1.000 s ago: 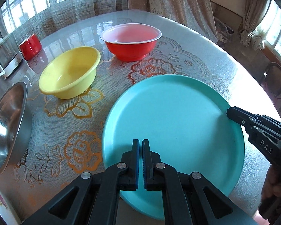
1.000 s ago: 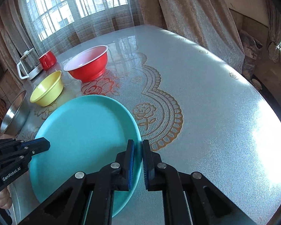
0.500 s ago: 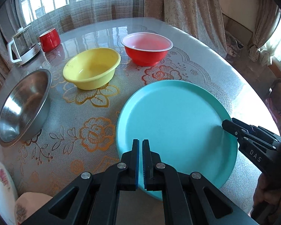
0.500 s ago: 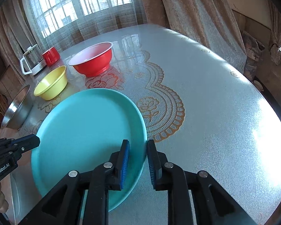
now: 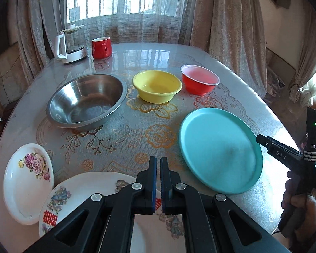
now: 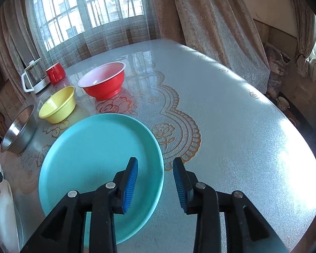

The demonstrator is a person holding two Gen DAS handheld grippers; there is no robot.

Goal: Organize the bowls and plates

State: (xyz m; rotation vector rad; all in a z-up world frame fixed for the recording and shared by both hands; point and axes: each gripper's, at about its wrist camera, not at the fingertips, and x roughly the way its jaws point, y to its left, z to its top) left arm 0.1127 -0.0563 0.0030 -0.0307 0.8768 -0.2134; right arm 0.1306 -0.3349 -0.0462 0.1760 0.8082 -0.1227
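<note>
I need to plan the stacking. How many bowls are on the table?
3. The steel bowl sits left, the yellow bowl in the middle, and the red bowl right of it, in a row beyond the plates. Others may lie out of view.

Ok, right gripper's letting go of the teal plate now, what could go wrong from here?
The right gripper has just been opening, and its jaws straddle the teal plate's rim; pulling back crookedly could drag it.

The left gripper, shut, hangs over the large floral plate, which overlaps the small floral plate; lifting one may shift the other.
</note>
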